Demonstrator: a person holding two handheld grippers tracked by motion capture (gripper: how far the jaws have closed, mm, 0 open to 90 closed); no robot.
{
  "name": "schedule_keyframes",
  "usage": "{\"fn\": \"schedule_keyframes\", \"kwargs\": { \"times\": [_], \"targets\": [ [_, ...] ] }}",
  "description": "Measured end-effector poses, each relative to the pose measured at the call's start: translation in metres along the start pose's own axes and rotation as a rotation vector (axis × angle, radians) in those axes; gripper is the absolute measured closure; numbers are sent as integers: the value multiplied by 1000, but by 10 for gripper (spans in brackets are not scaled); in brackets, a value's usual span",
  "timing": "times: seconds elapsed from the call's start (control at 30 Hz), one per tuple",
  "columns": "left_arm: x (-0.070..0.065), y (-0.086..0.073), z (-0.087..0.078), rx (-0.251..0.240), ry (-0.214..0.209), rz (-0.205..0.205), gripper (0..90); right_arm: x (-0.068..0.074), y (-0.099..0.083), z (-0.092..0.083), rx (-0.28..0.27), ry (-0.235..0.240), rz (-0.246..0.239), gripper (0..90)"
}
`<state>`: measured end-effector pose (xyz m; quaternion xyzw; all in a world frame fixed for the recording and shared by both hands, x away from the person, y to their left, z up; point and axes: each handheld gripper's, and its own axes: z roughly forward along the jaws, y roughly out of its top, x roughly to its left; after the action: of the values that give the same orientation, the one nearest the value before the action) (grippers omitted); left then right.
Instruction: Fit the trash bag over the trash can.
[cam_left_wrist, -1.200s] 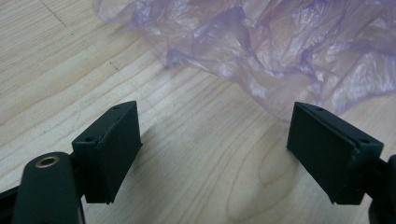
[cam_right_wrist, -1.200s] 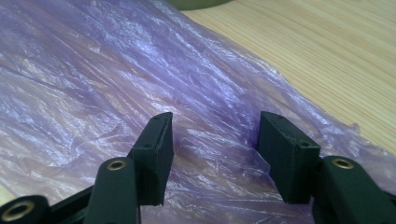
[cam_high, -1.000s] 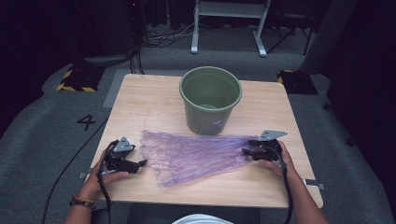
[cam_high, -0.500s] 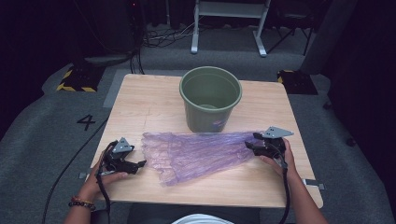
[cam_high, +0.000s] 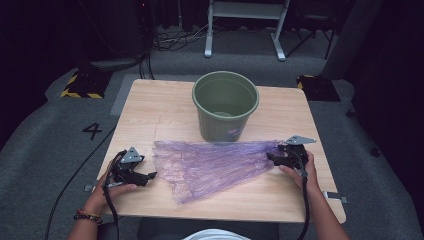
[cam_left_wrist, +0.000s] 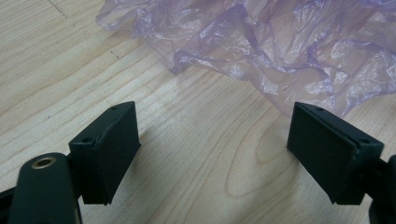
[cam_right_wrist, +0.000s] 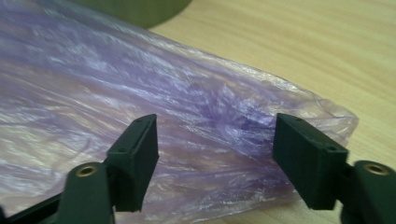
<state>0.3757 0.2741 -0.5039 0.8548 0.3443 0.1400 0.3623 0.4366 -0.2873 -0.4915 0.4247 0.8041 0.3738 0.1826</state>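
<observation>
Lying flat along the near half of the wooden table (cam_high: 150, 107), a crinkled purple plastic bag (cam_high: 210, 165) stretches between the two grippers, fanned wide at its left end and gathered narrow at its right. The left gripper (cam_high: 150, 176), held in the person's left hand (cam_high: 107, 192), rests just beside the bag's wide edge; in the left gripper view its jaws stand released over bare wood, with the bag (cam_left_wrist: 261, 42) just ahead of them. The right gripper (cam_high: 270, 158) sits at the narrow end; its jaws have just been opening, and in the right gripper view they stand apart on either side of the bunched plastic (cam_right_wrist: 201, 116) without pressing it. Behind the bag stands a green bucket (cam_high: 226, 105), upright. On the grey floor to the table's left, the painted number "4" (cam_high: 93, 131) can be read.
</observation>
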Motion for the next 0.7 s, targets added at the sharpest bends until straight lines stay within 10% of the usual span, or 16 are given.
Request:
{"fn": "schedule_keyframes", "kwargs": {
  "times": [0.37, 0.5, 0.7],
  "targets": [
    [1, 0, 0, 1, -8, 8, 165, -7, 5, 12, 27, 14, -97, 600],
    [1, 0, 0, 0, -7, 6, 166, -12, 10, 12, 5, -49, -135, 462],
    [1, 0, 0, 1, -7, 7, 165, -14, 15, 3, -15, -138, -35, 318]
  ]
}}
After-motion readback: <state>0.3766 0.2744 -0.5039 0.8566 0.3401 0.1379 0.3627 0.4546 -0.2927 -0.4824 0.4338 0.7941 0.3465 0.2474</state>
